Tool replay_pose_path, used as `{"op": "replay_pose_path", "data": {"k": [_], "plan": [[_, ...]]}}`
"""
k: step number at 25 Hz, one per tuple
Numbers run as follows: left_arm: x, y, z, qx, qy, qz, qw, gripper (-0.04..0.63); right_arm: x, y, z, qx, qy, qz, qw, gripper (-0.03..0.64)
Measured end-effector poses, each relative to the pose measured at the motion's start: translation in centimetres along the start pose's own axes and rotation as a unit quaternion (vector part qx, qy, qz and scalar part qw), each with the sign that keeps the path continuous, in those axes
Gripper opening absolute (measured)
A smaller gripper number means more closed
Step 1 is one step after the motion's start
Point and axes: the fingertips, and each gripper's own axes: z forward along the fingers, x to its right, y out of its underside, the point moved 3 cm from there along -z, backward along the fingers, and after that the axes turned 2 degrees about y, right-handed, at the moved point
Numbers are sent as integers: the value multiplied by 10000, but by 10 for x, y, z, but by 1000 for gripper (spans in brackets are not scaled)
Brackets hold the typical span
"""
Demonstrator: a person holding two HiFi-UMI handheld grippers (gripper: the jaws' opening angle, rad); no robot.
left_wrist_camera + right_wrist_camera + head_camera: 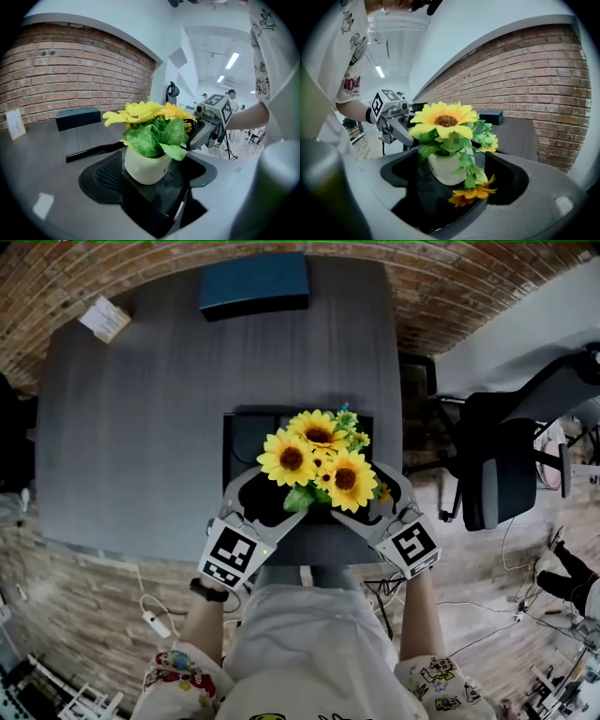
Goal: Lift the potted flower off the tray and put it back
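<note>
The potted flower (319,465), yellow sunflowers in a white pot (145,166), stands upright on the black tray (240,427) near the table's front edge. My left gripper (267,501) reaches in from the left and my right gripper (367,498) from the right, so the pot sits between both pairs of jaws. In the left gripper view, dark tray shows on each side of the pot between it and the fingers (101,173). The right gripper view shows the same, with the pot (446,168) standing apart from the fingers (513,178). Both grippers are open.
A dark blue box (253,284) lies at the table's far edge and a small card (105,319) at the far left corner. An office chair (497,465) stands right of the table. A brick wall runs behind the table.
</note>
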Motion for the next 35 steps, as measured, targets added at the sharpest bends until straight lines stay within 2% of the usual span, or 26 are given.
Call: {"op": "replay_pose_path", "data": {"k": [7,11,17,23,28,32,35], "plan": [[0,-20,-18,195,-115,-57,9997,388,1,-15,-32,282,77,439,9986,419],[-2,-36,-28,435,-181,4,9989,387,5,-34,-48,513,323,321,9976,415],[4,-64,-45,814,-273,26,9963,375,8,-64,-69,963,635,303,9929,352],[14,-105,-66,1248,-344,117,9915,312,2,-110,-80,1648,647,316,9837,260],[25,-126,-75,1673,-334,-8,9853,248,-6,-140,-91,2008,718,131,9769,172],[32,-136,-82,1876,-351,-67,9816,205,-7,-151,-99,2200,769,207,9722,122],[36,-138,-87,1957,-427,-95,9797,166,-7,-150,-100,2173,689,246,9734,96]]}}
